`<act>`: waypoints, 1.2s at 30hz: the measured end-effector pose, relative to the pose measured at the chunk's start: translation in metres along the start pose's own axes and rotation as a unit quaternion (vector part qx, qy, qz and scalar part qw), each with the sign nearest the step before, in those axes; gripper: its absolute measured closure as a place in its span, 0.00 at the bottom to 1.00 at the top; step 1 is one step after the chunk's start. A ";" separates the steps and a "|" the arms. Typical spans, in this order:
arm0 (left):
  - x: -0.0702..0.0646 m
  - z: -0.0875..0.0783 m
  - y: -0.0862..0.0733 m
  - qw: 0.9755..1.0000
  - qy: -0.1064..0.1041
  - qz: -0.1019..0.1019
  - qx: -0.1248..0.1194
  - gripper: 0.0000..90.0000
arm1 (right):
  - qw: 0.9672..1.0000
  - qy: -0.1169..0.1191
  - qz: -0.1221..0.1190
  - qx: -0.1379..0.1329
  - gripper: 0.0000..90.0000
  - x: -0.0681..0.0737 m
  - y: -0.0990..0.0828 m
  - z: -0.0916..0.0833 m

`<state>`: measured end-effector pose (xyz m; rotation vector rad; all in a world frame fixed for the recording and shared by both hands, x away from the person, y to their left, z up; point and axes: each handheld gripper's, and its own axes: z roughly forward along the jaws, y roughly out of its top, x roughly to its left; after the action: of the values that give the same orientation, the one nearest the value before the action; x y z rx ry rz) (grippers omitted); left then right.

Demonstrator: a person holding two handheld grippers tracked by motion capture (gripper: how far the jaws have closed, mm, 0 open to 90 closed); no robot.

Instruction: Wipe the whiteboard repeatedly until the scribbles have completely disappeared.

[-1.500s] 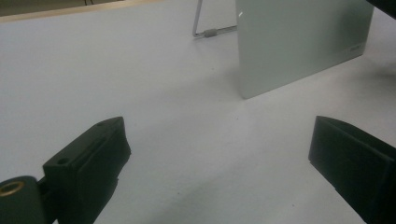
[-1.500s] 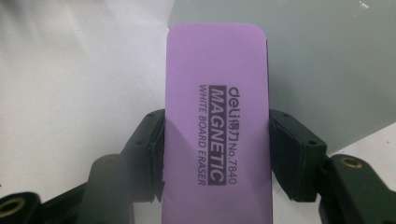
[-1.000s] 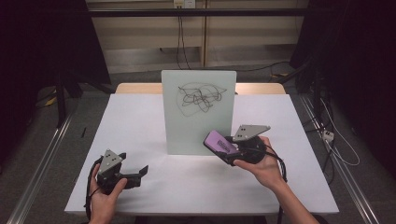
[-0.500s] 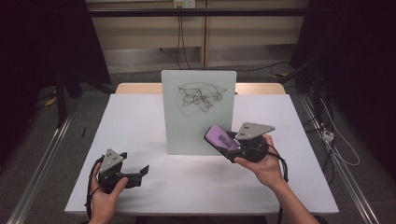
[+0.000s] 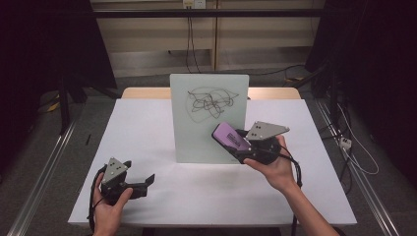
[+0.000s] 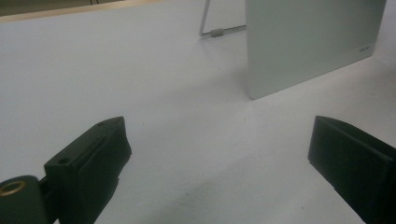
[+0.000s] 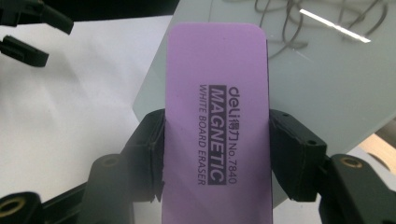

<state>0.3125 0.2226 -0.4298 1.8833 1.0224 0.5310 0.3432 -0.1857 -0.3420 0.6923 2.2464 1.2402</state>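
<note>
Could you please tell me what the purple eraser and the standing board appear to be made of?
Purple eraser: probably matte plastic or foam, with an even, dull surface and printed lettering. Standing board: likely glass or glossy coated panel, pale and smooth, with a bright light streak reflected in the right gripper view.

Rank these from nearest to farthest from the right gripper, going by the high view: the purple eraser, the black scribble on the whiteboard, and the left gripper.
1. Purple eraser: clamped between the jaws of the right gripper, in front of the whiteboard.
2. Black scribble: just above, on the board's upper half.
3. Left gripper: far across the table, near its front left edge.
</note>
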 end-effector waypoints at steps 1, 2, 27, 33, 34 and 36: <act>0.000 0.000 0.000 1.000 0.000 0.000 0.000 0.06 | 1.000 -0.005 -0.002 -0.003 0.46 -0.001 0.002 -0.001; 0.000 0.001 0.000 1.000 0.000 0.000 0.000 0.06 | 1.000 -0.008 -0.003 -0.008 0.46 -0.002 0.004 -0.002; 0.000 0.001 0.000 1.000 -0.005 0.000 0.001 0.06 | 0.995 -0.083 -0.006 -0.059 0.46 -0.040 0.051 -0.005; 0.002 -0.002 -0.001 1.000 -0.001 -0.002 0.002 0.06 | 0.993 -0.096 -0.005 -0.062 0.46 -0.046 0.058 0.001; 0.002 -0.002 -0.001 1.000 -0.001 -0.001 0.004 0.06 | 0.993 -0.099 -0.006 -0.062 0.46 -0.047 0.059 0.001; 0.003 -0.001 -0.001 1.000 -0.001 -0.003 0.004 0.06 | 0.993 -0.102 -0.009 -0.062 0.46 -0.048 0.061 0.002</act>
<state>0.3127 0.2260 -0.4306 1.8868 1.0298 0.5215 0.3925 -0.1869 -0.2825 0.7168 1.9876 1.2293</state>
